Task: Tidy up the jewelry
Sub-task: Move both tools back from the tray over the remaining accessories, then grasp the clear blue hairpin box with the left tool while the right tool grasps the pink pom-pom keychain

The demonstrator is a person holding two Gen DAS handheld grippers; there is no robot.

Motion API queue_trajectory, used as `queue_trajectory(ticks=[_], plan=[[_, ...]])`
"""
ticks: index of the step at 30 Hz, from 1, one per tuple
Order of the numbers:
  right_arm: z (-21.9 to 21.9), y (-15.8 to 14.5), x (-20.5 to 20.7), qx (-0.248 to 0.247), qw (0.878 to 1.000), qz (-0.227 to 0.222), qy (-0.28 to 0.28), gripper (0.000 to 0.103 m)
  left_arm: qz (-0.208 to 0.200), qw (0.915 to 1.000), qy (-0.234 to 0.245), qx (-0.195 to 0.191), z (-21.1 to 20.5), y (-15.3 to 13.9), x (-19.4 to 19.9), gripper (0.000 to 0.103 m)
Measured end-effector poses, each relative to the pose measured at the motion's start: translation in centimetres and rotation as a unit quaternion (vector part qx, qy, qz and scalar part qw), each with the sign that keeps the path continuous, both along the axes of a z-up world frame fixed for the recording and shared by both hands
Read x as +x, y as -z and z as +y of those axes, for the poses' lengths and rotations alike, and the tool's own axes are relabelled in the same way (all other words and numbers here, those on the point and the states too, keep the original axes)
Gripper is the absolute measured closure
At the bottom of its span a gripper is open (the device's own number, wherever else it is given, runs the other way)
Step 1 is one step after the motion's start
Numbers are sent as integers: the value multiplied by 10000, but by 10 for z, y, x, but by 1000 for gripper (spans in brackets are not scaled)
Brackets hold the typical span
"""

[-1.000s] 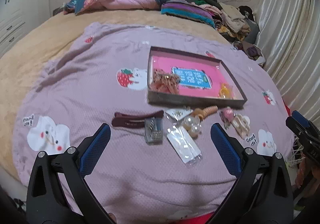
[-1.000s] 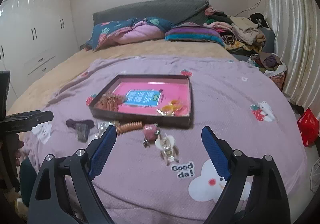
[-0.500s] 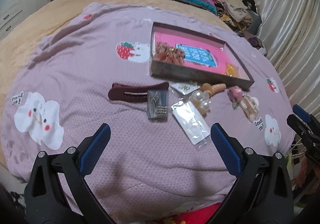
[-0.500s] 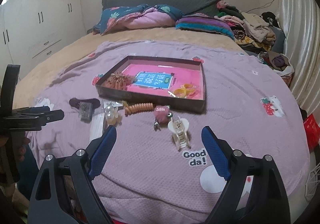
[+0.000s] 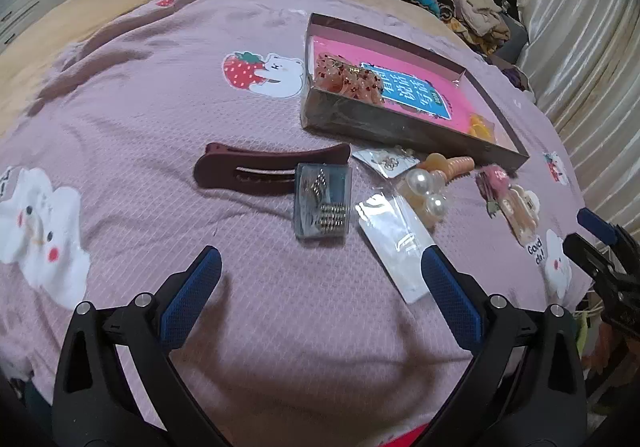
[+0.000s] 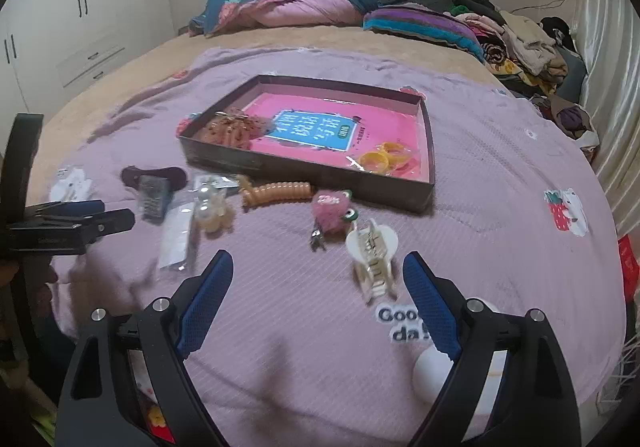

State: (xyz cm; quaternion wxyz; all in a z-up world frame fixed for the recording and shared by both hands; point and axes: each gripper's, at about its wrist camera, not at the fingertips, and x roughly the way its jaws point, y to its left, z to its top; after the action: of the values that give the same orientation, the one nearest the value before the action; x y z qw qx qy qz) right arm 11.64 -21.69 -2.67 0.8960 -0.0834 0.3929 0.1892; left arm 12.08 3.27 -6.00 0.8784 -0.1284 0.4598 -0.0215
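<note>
- The right gripper (image 6: pixel 318 297) has its blue-padded jaws spread wide with nothing between them, poised above the lilac waffle-weave blanket (image 6: pixel 500 167).
- Just ahead of those jaws, nearer the right-hand pad, lies a cream plastic claw hair clip (image 6: pixel 372 255). Its long axis runs away from the jaws, roughly along the line the gripper points, so a closing across its narrow width looks like the likeliest grip.
- Just beyond it and to the left sits a fuzzy pink pom-pom charm (image 6: pixel 330 209) with a small metal clasp.
- Further out lies the shallow dark cardboard tray with a pink floor (image 6: pixel 425 203), its near wall square to the jaws; this is judged to be where the pieces belong.
- The left gripper (image 5: pixel 320 273) is likewise spread and empty.
- Ahead of its jaws, slightly right of centre, rests a small clear blue plastic box of metal pins (image 5: pixel 323 205), its long side pointing away from the jaws. A flat clear packet (image 5: pixel 396 243) reaches to the right-hand pad.
- Beyond, a long maroon hair clip (image 5: pixel 272 169) lies crosswise to the jaws.
- The right hand is nearer the cream clip; the left is nearer the box.
</note>
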Motion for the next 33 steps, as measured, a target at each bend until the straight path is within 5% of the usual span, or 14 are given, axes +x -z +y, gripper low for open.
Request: queue_trajectory(ticks=[15,21,23,33], plan=[[17,33,70,-561,9979,311,-33,18,272,9995,-14,-177,4,17,39,39],[23,41,86,-667,9968,428,-128,22,355,9991,-63,-230,8,20,42,66],[25,43,89,-682,9964,479,-141,27,351,9989,-56,-294,11,20,41,76],[35,54,100,-719,9943,689,-378,69,319,9985,-85,-447,21,16,24,78]])
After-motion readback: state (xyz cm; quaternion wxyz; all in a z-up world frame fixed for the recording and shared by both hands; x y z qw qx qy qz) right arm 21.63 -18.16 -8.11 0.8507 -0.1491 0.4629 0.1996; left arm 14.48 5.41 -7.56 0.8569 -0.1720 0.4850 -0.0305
